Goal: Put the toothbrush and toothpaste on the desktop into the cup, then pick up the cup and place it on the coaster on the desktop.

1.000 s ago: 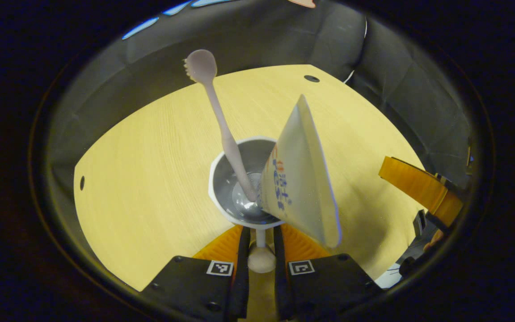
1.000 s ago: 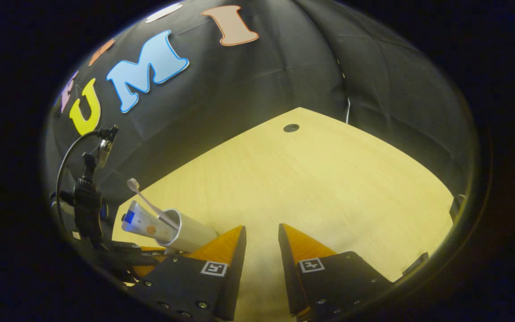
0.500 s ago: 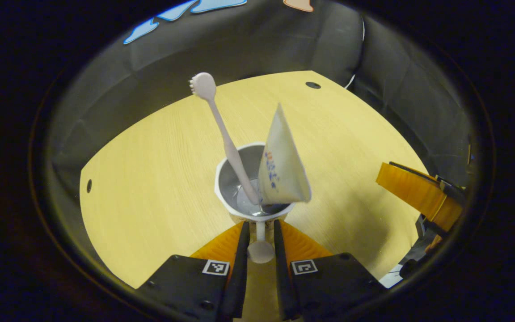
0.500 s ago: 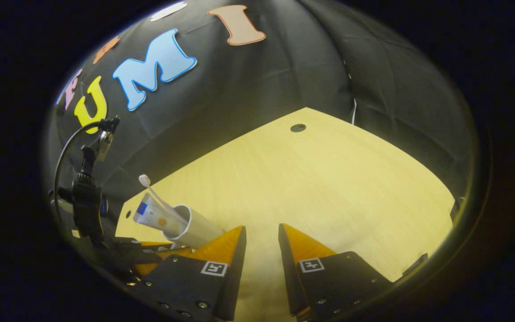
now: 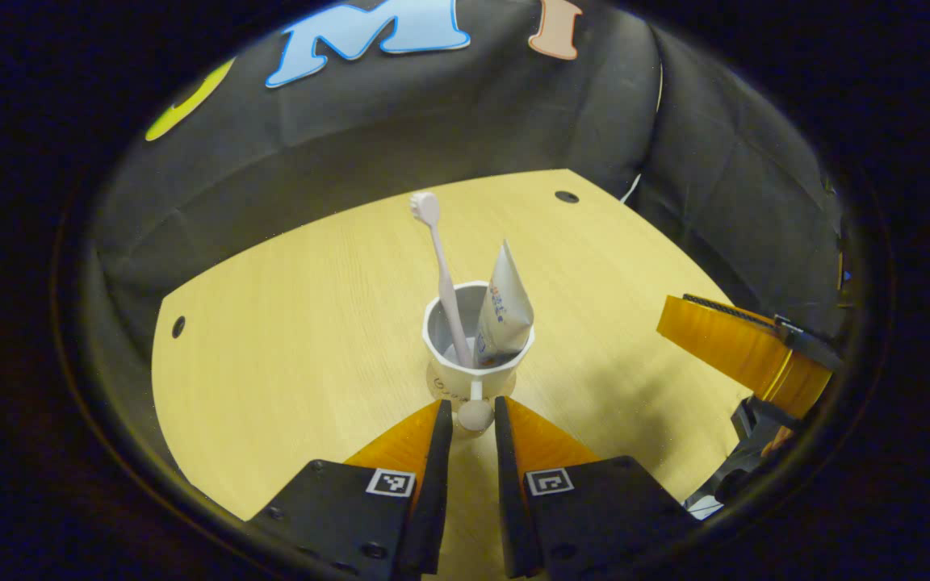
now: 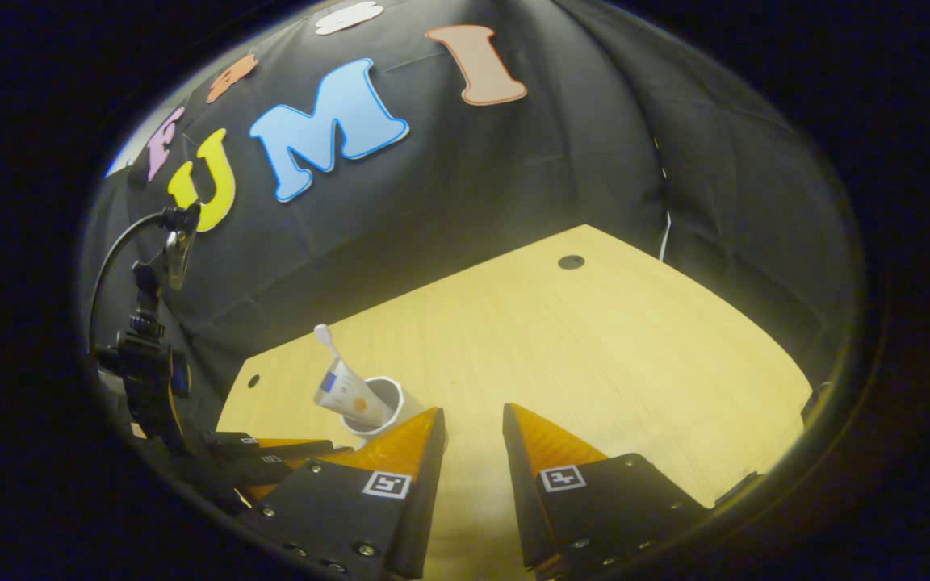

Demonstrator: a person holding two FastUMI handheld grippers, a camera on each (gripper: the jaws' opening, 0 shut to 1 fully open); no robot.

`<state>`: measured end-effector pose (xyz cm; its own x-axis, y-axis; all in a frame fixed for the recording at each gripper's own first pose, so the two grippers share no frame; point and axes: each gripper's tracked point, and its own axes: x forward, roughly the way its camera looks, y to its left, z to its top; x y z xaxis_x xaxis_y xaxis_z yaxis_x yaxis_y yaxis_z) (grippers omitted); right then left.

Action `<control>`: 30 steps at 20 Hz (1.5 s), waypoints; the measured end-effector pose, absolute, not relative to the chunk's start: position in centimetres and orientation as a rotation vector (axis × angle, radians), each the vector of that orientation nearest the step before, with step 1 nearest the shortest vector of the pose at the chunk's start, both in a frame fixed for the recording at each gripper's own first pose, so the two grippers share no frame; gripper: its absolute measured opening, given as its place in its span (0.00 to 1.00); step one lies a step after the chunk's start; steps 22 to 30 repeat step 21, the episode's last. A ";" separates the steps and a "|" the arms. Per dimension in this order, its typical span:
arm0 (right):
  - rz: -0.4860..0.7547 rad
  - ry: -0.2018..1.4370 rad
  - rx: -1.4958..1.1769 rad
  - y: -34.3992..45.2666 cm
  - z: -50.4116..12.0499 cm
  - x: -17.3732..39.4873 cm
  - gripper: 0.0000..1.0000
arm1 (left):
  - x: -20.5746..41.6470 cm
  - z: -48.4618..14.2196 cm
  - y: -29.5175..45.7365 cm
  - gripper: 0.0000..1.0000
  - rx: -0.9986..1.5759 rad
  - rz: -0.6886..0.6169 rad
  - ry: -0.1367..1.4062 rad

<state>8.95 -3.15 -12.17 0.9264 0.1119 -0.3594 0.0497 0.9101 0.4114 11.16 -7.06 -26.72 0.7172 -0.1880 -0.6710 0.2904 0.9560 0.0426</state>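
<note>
In the left gripper view the white cup [image 5: 477, 353] stands upright on the pale wooden bench [image 5: 287, 355], near its middle and just ahead of the left tool [image 5: 471, 420]. The toothbrush [image 5: 441, 266] stands in the cup, leaning to the left with its bristled head up, and the toothpaste [image 5: 504, 307] tube sits beside it in the same cup with its flat crimped end pointing up. The cup has a thin handle ending in a round knob [image 5: 475, 415], and this knob lies between the tips of the left tool's two orange fingers, which stand close together with only a narrow gap; whether they actually press on the knob I cannot tell. At the right edge of this view an orange finger of the right tool [image 5: 743, 355] shows, well apart from the cup. In the right gripper view the right tool [image 6: 473, 424] hangs above bare bench [image 6: 594, 355], its fingers spread and nothing between them. The cup [image 6: 376, 403] appears low on the left there (the toothbrush [image 6: 326, 343] and toothpaste [image 6: 344, 391] leaning out of it), with the left tool [image 6: 287, 448] just beside it and a black clamp stand [image 6: 146, 355] behind.
</note>
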 end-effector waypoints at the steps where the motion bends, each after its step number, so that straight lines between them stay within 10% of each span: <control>1: 0.045 0.375 0.419 -2.8 -11.3 8.7 0.44 | 10.9 -25.7 -6.7 0.41 0.149 -0.254 0.687; 17: 0.141 0.110 0.290 -2.1 1.1 4.2 0.43 | 4.5 -6.7 -1.6 0.36 0.123 -0.040 -0.025; 19: 0.150 0.085 0.278 -2.4 2.1 3.9 0.43 | 3.6 -5.4 -0.8 0.47 0.114 -0.015 -0.098; 30: 0.164 0.053 0.269 -2.7 3.2 3.5 0.43 | 3.1 -5.3 -0.7 0.59 0.112 -0.002 -0.131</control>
